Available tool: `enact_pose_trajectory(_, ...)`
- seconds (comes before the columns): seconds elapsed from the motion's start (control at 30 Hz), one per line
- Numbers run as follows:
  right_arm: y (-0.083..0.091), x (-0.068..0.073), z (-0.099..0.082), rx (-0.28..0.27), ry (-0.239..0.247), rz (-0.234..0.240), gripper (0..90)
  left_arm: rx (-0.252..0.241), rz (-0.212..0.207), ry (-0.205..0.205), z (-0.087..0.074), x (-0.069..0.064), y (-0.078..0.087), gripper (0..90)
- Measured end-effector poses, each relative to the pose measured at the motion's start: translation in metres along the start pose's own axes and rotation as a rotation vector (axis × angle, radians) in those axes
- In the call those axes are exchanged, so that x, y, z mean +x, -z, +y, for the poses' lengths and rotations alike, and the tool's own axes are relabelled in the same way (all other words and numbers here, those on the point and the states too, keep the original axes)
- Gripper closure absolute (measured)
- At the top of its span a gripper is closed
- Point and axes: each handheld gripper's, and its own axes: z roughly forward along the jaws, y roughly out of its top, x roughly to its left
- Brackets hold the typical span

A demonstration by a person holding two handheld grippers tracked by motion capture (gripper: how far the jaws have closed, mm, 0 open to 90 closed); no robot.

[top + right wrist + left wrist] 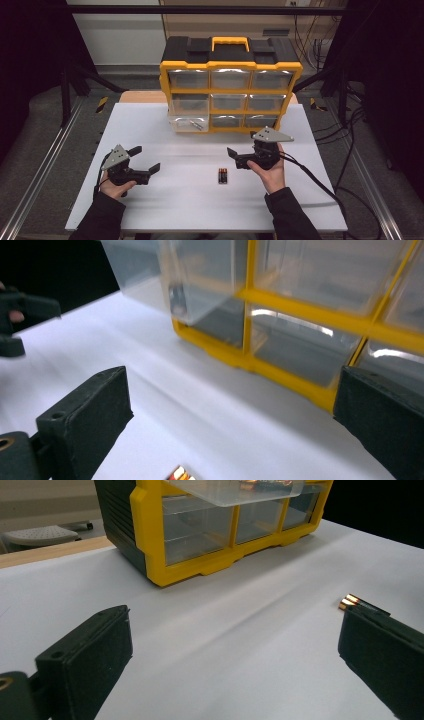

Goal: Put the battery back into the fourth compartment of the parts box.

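Two batteries point(222, 176) with copper-coloured ends lie side by side on the white table point(165, 200), between both hands. My left gripper point(145, 158) rests at the table's left, open and empty, pointing right toward them; in the left gripper view the batteries point(350, 601) peek out beside the right jaw. My right gripper point(235, 158) is open and empty just up and right of the batteries, jaws pointing left. In the right gripper view the batteries point(181, 474) show at the bottom edge. Behind stands a yellow and black organizer point(230, 65) whose bottom-left clear drawer point(189, 123) is pulled out, small items inside.
The organizer point(280, 372) has three rows of clear drawers and a yellow carry handle point(230, 42). Cables point(320, 185) trail from the right gripper across the table's right side. Metal frame rails run along both sides of the table.
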Motion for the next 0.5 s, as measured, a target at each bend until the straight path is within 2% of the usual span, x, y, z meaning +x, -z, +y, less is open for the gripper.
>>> enact_pose_trajectory(0.27, -0.012, 0.002, -0.028, 0.086, -0.009, -0.002, 2.5, 0.002, -0.002, -0.002, 0.0, 0.0, 0.0, 0.5)
enact_pose_trajectory(0.5, -0.019, 0.007, -0.041, 0.133, -0.011, 0.004, 2.7, 0.0, -0.002, -0.002, 0.0, -0.001, 0.0, 0.6)
